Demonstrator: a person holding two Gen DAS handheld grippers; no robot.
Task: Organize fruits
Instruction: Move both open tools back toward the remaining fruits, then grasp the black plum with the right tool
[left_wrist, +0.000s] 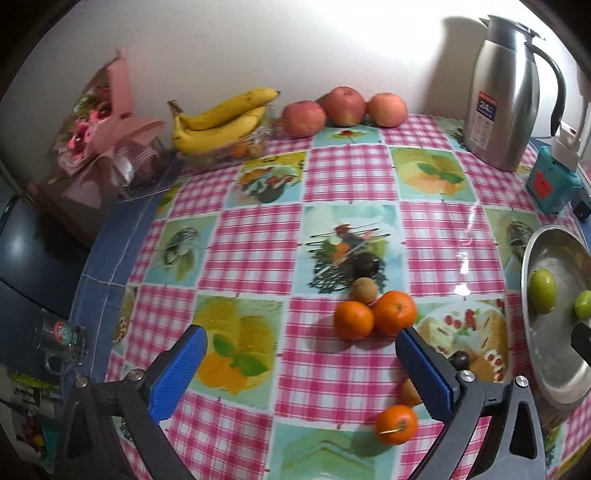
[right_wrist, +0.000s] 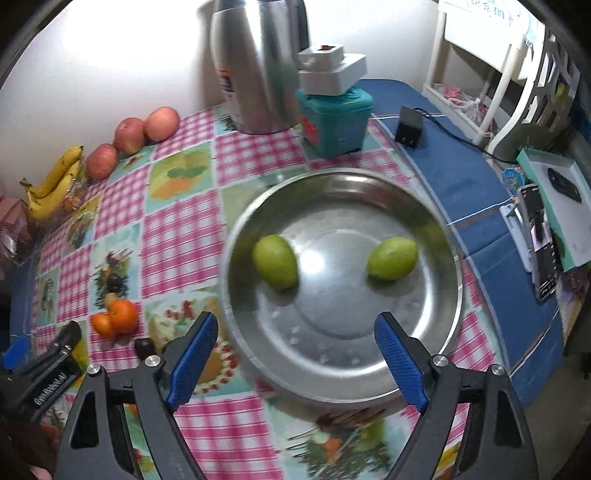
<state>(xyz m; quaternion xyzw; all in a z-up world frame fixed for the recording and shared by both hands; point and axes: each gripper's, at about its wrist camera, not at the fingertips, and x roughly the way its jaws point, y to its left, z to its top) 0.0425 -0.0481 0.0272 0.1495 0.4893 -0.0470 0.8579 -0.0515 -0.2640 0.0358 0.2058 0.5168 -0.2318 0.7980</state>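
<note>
Here two green fruits (right_wrist: 275, 261) lie apart inside the steel bowl (right_wrist: 406, 376), which sits toward the counter's (left_wrist: 351, 173) right edge. Nearer the middle, two oranges (left_wrist: 373, 316) touch each other, a small brown fruit (left_wrist: 364, 290) just behind them. Bananas (left_wrist: 221, 118) and apples (left_wrist: 343, 107) line the back edge. The left gripper (left_wrist: 301, 373) and the right gripper (right_wrist: 295, 354) both stand released, grasping nothing.

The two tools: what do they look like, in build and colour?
Both match. The left tool and right tool each have two black plastic arms with triangular cut-outs and silver bolt heads, tipped with blue ribbed pads. In the right wrist view, white lettering marks the left tool's black body.
</note>
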